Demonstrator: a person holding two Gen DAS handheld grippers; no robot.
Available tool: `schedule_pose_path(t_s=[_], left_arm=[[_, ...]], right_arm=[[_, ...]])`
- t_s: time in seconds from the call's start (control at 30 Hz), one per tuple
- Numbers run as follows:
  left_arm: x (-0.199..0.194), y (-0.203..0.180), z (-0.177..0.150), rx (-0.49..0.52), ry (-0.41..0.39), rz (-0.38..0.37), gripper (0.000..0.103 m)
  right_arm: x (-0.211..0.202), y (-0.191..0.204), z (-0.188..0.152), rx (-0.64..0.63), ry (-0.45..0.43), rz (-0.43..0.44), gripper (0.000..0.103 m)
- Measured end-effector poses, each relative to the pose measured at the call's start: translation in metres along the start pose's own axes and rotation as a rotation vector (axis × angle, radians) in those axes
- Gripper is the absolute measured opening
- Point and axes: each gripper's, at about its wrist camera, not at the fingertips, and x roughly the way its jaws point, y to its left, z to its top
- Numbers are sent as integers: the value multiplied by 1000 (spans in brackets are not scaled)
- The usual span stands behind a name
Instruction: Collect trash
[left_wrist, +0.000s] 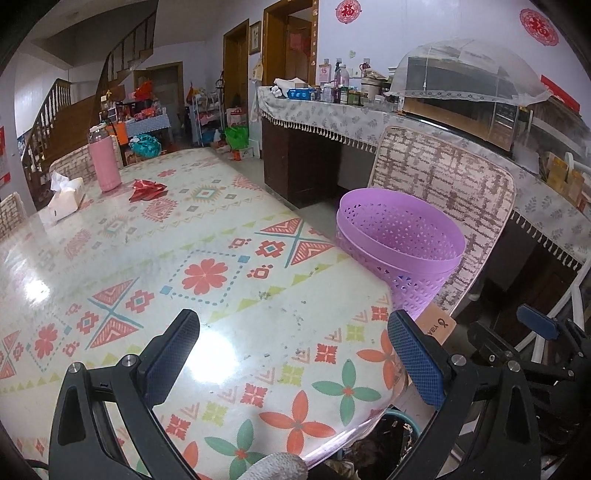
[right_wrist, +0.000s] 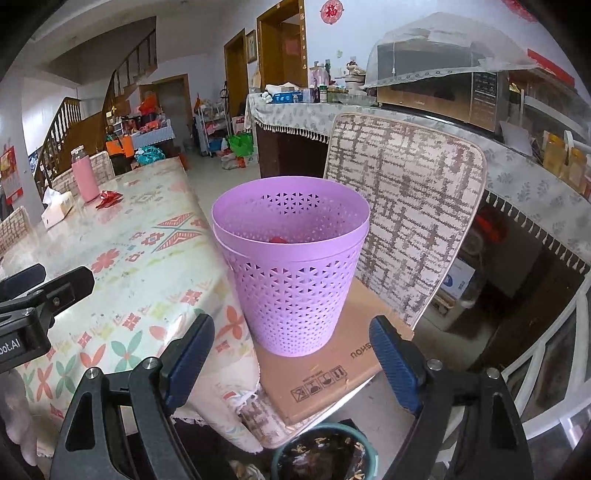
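Note:
A purple perforated bin (right_wrist: 291, 266) stands on a cardboard sheet (right_wrist: 332, 373) on a chair, with something red (right_wrist: 277, 240) showing inside it. My right gripper (right_wrist: 291, 341) hangs open just in front of the bin, nothing between its fingers. The bin (left_wrist: 399, 247) also shows at the table's right edge in the left wrist view. My left gripper (left_wrist: 293, 332) is open over the near part of the patterned table (left_wrist: 221, 295), holding nothing. A crumpled red wrapper (left_wrist: 147, 190) lies far off near a pink bottle (left_wrist: 104, 162); the wrapper (right_wrist: 108, 199) is seen from the right too.
A tissue box (left_wrist: 66, 197) sits beside the pink bottle. The padded chair back (right_wrist: 402, 221) rises behind the bin. A dark teal-rimmed pot (right_wrist: 325, 454) stands on the floor below. A covered counter (left_wrist: 332, 114) with jars and a microwave runs behind.

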Motion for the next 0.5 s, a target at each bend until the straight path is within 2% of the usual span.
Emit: schedule_pose_path(t_s=[0.5], left_arm=[[3, 4, -5, -4, 19, -8, 101]], right_arm=[[2, 6, -1, -8, 11, 5, 90]])
